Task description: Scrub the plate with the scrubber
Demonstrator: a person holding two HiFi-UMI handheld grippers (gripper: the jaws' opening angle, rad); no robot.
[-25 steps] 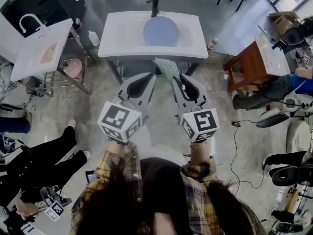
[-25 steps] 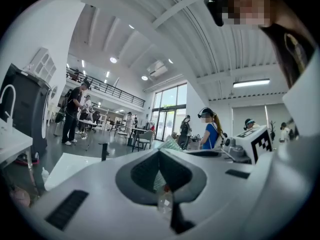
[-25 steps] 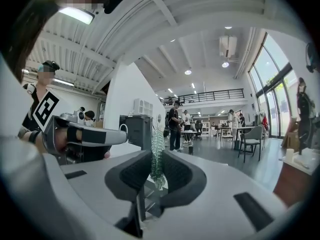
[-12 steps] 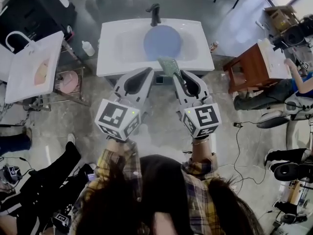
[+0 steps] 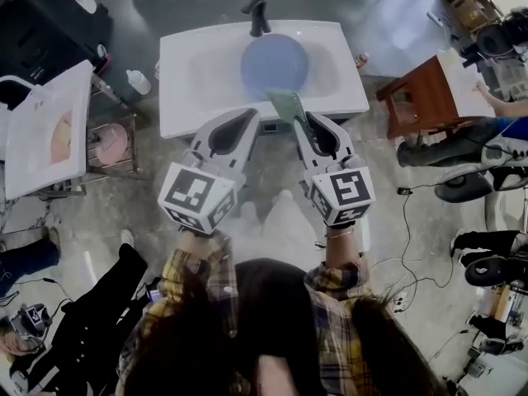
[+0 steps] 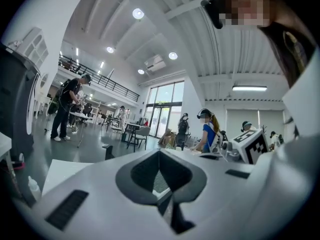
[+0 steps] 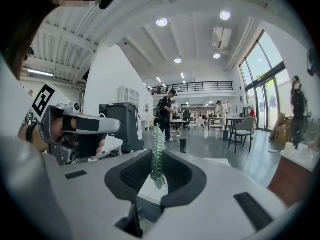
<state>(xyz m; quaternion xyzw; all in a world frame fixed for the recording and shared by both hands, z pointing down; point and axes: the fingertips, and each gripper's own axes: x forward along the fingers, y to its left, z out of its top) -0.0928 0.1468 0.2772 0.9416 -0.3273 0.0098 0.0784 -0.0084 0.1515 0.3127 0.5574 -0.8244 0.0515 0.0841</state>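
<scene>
A round blue plate [image 5: 274, 64] lies in the basin of a white sink [image 5: 190, 73], under a black faucet [image 5: 256, 13]. My right gripper [image 5: 300, 125] is shut on a green scrubber [image 5: 285, 104], which sticks out over the sink's front edge just short of the plate. In the right gripper view the scrubber [image 7: 157, 156] stands upright, pinched between the jaws of the right gripper [image 7: 158, 180]. My left gripper [image 5: 250, 117] is beside it to the left, at the sink's front edge, shut and empty. The left gripper view shows the left gripper [image 6: 159, 156] with nothing between its jaws.
A second white sink [image 5: 40, 130] stands at the left, with a pink tub [image 5: 108, 143] and a white bottle [image 5: 138, 81] near it. A brown wooden table [image 5: 421, 99] is at the right. People sit and stand around; cables [image 5: 404, 262] lie on the floor.
Both grippers have moved forward to the sink. The scrubber, earlier short of the sink, now reaches over its front edge near the plate. Both stay shut.
</scene>
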